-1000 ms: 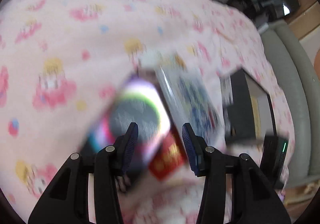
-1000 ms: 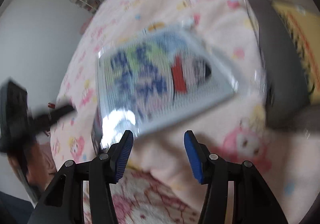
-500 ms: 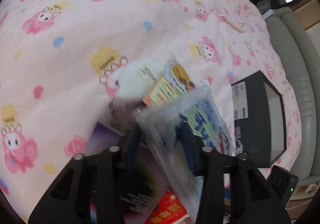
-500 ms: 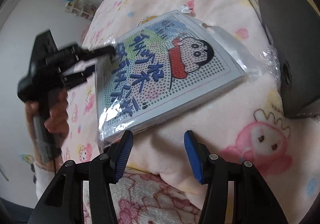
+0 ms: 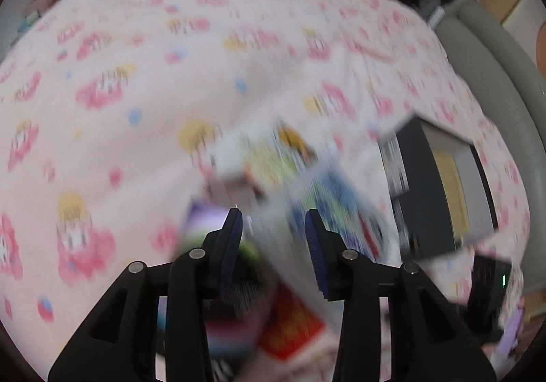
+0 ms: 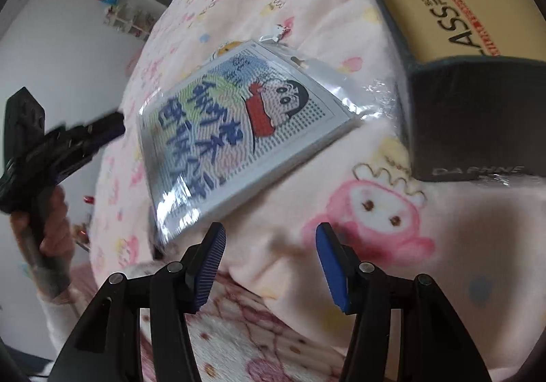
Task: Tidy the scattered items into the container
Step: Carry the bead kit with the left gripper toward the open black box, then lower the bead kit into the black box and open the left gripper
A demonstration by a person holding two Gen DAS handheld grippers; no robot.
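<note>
A cartoon pixel-art kit in clear plastic [image 6: 235, 129] lies on the pink blanket beside the dark box [image 6: 474, 136]. It also shows, blurred, in the left wrist view [image 5: 327, 208]. My left gripper [image 5: 273, 242] is open with the kit's near edge between its fingers; whether it touches is unclear. It shows from the side in the right wrist view [image 6: 68, 146], left of the kit. My right gripper [image 6: 269, 262] is open and empty, just in front of the kit. Several other packets [image 5: 290, 324] lie blurred under the left gripper.
The dark box [image 5: 426, 187] holds a yellow-covered item [image 6: 460, 6]. The pink cartoon blanket [image 5: 136, 92] covers the bed. A grey padded edge [image 5: 501, 75] runs along the right. A small black device [image 5: 491, 279] lies near the box.
My left gripper has pulled back and opened a little; the kit no longer looks pinched and sits lower. The right gripper has stayed open and shifted slightly.
</note>
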